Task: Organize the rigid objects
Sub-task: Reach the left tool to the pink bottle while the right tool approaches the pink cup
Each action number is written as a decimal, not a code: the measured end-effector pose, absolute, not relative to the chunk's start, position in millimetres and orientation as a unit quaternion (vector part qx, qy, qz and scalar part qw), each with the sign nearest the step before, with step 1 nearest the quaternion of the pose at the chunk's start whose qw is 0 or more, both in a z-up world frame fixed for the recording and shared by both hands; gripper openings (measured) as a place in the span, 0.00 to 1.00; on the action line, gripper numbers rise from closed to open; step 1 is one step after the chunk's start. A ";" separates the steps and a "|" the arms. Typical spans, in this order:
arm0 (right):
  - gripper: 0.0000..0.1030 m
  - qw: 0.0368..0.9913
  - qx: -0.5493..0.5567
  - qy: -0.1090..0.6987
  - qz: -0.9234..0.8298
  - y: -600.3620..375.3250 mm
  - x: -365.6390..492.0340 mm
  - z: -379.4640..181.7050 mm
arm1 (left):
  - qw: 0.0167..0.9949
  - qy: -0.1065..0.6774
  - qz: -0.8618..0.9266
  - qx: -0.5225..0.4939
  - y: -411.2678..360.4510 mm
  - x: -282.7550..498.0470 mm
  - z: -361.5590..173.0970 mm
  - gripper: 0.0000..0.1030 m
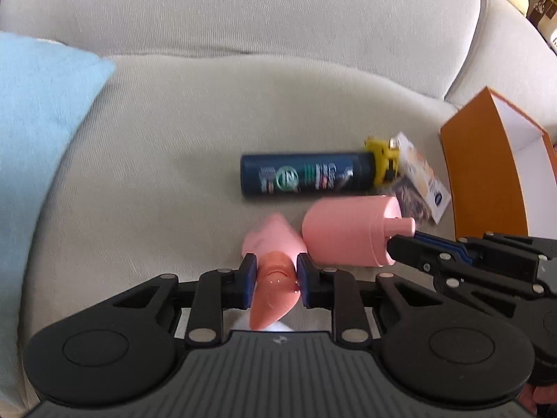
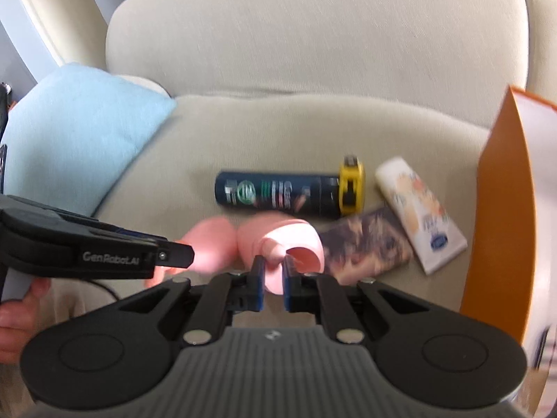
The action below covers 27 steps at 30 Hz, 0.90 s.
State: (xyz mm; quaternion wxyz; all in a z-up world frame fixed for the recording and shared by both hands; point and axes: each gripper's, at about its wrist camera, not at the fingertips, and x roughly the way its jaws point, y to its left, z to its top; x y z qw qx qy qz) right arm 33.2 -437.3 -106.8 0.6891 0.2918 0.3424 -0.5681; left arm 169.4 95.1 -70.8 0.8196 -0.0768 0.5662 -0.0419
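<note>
— Beige fabric everywhere: one sofa seat (image 2: 278, 132) carries it all, with one blue cushion (image 2: 83, 132) at its left edge and one orange box (image 2: 501, 209) standing open at its right. The middle and back of the seat lie bare.

— And on it?

— One dark spray can (image 2: 278, 193) lies crosswise, its length left to right, a yellow tape measure (image 2: 352, 185) at its right end. Beside those lie one white tube (image 2: 421, 209) and one brown patterned packet (image 2: 365, 244).

— The pink things?

— Two. The pink bottle (image 1: 344, 231) lies with its neck pointing right; the right gripper (image 2: 273, 271) is clamped on that neck. The pink tube (image 1: 275, 278), long axis front to back, is pinched by the left gripper (image 1: 276, 278), just beside the bottle.
</note>
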 end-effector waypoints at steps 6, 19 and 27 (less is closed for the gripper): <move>0.02 0.705 0.275 0.351 -0.551 -460.2 48.6 -101.0 | 0.832 0.550 -0.055 -0.053 91.6 186.7 -68.5 0.25; 0.33 0.721 0.259 0.365 -0.530 -457.9 47.3 -111.6 | 0.838 0.533 -0.102 -0.060 91.1 181.6 -62.7 0.29; 0.47 0.719 0.239 0.381 -0.530 -445.3 42.5 -116.9 | 0.837 0.536 -0.106 -0.031 90.5 153.0 -51.8 0.65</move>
